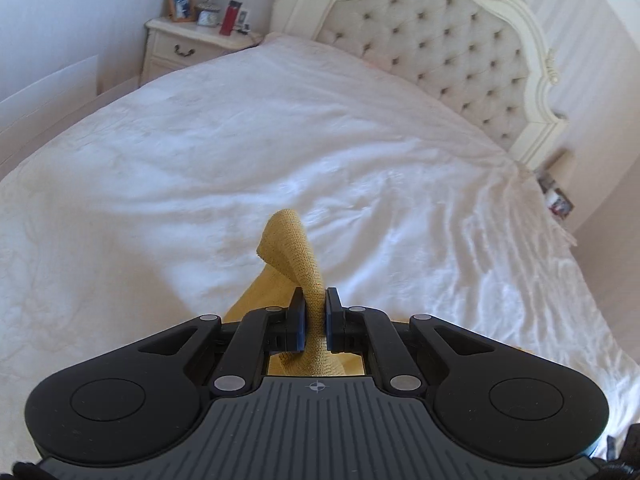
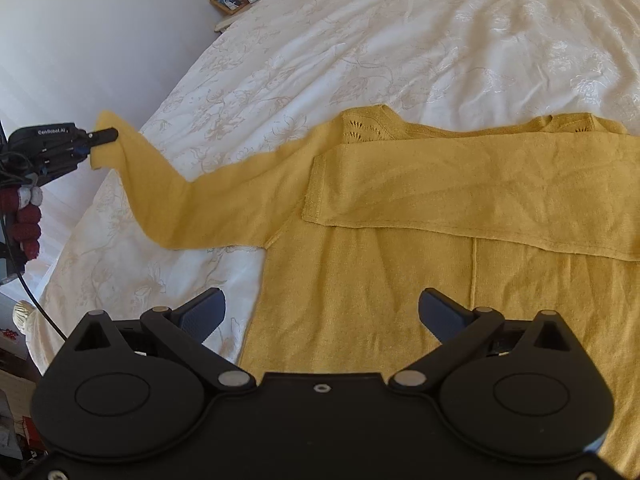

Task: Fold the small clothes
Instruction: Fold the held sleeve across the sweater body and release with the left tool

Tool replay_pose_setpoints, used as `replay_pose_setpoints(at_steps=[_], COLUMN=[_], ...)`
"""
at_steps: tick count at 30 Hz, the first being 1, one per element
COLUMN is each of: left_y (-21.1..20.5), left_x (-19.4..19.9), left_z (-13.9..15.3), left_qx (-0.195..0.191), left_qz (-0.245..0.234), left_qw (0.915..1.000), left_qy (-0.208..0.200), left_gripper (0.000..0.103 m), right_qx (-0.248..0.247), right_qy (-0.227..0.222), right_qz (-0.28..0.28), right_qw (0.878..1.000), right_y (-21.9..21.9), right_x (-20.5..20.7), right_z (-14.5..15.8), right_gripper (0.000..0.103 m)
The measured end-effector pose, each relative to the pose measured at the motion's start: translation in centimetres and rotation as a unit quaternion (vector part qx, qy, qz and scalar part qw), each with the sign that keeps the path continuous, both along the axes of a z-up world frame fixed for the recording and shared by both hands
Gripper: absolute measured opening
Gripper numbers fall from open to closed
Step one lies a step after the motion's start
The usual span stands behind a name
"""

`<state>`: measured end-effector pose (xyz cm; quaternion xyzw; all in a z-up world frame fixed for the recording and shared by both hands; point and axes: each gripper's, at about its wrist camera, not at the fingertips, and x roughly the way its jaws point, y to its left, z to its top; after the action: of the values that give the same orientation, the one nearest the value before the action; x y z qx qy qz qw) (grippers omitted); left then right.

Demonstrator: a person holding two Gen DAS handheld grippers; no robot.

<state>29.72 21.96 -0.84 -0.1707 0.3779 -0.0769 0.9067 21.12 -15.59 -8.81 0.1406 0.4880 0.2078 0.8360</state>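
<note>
The left gripper [image 1: 315, 314] pinches the sleeve cuff [image 2: 106, 136] of the yellow sweater [image 2: 360, 280], the right gripper [image 2: 320, 314] hovers wide and empty, so I think the sleeve should be carried flat across the chest, over the other folded sleeve [image 2: 460, 192].

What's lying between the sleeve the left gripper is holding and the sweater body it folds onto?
Nothing visible blocks it. The left gripper holds the mustard knit sleeve; the other sleeve already lies flat across the body.
</note>
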Motion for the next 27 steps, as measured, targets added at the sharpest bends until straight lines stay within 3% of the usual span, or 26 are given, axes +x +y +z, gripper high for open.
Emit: replay_pose_setpoints(at_steps=[5, 8, 12, 16, 21, 27], left_y=[-9.0, -15.0, -23.1, -30.3, -34.4, -33.4], left_x=[1.0, 1.6, 2.3, 2.8, 1.7, -1.2], left_z=[2.1, 1.6, -0.9, -4.4, -6.4, -6.5], left_qx=[-0.015, -0.024, -0.04, -0.018, -0.001, 0.054], left_qz=[-0.059, -0.096, -0.138, -0.168, -0.175, -0.183], left_qw=[0.9978, 0.9945, 0.9895, 0.9856, 0.9838, 0.9814], left_qy=[-0.028, -0.033, -0.019, 0.009, 0.037, 0.024], left_gripper=[0.009, 0.009, 0.009, 0.01, 0.03, 0.041], right_qx=[0.014, 0.022, 0.026, 0.02, 0.013, 0.005], right_qy=[-0.001, 0.0, 0.001, 0.005, 0.011, 0.007], right_qz=[-0.005, -0.024, -0.054, -0.075, -0.095, -0.11], right_qw=[1.0, 0.999, 0.998, 0.997, 0.995, 0.994], right_y=[-3.6, -6.5, -10.6, -13.5, -16.0, -17.1], right_x=[-1.2, -1.9, -2.5, -2.6, -2.5, -1.6], right_z=[-0.2, -0.2, -0.4, -0.8, -1.3, -1.7], right_gripper=[0.103, 0.103, 0.103, 0.103, 0.103, 0.102])
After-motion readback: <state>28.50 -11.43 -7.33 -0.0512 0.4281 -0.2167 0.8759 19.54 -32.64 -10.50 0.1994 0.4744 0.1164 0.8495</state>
